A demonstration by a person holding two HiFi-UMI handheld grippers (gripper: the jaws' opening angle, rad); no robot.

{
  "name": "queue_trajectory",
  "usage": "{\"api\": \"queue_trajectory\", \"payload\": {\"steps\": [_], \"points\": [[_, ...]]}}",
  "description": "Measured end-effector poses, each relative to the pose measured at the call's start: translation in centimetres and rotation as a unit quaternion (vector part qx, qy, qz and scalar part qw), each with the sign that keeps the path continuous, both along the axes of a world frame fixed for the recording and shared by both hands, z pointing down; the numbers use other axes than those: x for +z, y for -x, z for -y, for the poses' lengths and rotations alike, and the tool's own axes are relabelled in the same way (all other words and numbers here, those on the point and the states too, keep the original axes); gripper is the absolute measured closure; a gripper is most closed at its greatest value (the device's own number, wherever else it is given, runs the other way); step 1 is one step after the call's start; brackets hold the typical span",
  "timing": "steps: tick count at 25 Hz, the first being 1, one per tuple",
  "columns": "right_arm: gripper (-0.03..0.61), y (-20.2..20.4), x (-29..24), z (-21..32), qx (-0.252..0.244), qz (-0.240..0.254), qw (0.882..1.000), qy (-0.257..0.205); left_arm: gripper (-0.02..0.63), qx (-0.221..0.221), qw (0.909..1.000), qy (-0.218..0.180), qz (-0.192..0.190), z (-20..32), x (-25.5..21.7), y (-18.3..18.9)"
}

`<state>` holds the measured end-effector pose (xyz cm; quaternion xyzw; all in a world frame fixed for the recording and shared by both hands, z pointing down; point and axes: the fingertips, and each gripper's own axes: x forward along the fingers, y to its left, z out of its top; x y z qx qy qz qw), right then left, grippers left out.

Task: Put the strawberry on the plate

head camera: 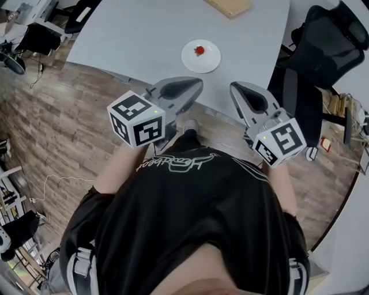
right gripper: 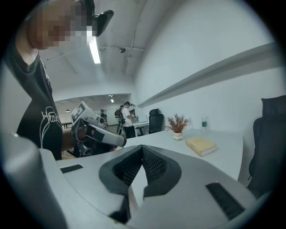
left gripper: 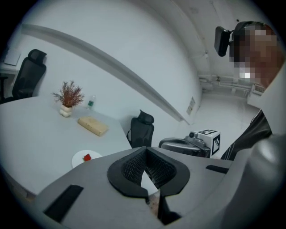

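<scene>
A red strawberry [head camera: 199, 50] lies on a small white plate [head camera: 211, 61] on the grey table [head camera: 138, 34], near its front edge. Both grippers are held close to my body, off the table and short of the plate. The left gripper [head camera: 195, 87] is shut and holds nothing. The right gripper [head camera: 237, 90] is shut and holds nothing too. In the left gripper view the jaws [left gripper: 145, 154] meet, with the strawberry [left gripper: 87, 157] and plate [left gripper: 78, 161] low at the left and the right gripper [left gripper: 190, 145] beside them. The right gripper view shows its closed jaws [right gripper: 142, 153] and the left gripper [right gripper: 96, 134].
A tan block [head camera: 228, 7] lies at the table's far side, with a dried plant in a vase [left gripper: 67, 99] and a bottle [left gripper: 90, 103] behind it. A black office chair [head camera: 323, 40] stands at the table's right. The floor is wood. People [right gripper: 127, 118] stand far off.
</scene>
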<state>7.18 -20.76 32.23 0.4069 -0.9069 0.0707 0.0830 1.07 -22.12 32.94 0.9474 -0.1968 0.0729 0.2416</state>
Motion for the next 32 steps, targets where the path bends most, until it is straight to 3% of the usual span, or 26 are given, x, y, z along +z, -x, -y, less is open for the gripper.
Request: {"api": "queue_trajectory", "payload": {"steps": [16, 24, 32], "points": [[0.569, -1.9, -2.1, -16.6, 0.012, 0.047, 0.999, -0.005, 0.607, 0.036, 0.9981, -0.043, -0.027, -16.6, -3.2, -3.1], [0.569, -3.5, -1.0, -20.8, 0.041, 0.064, 0.997, 0.006, 0.607, 0.050, 0.9980, -0.029, -0.024, -21.0, -2.2, -4.4], [0.569, -3.3, -1.3, -21.0, 0.047, 0.063, 0.997, 0.004, 0.607, 0.059, 0.9977, -0.024, -0.023, -21.0, -2.5, -4.5]]}}
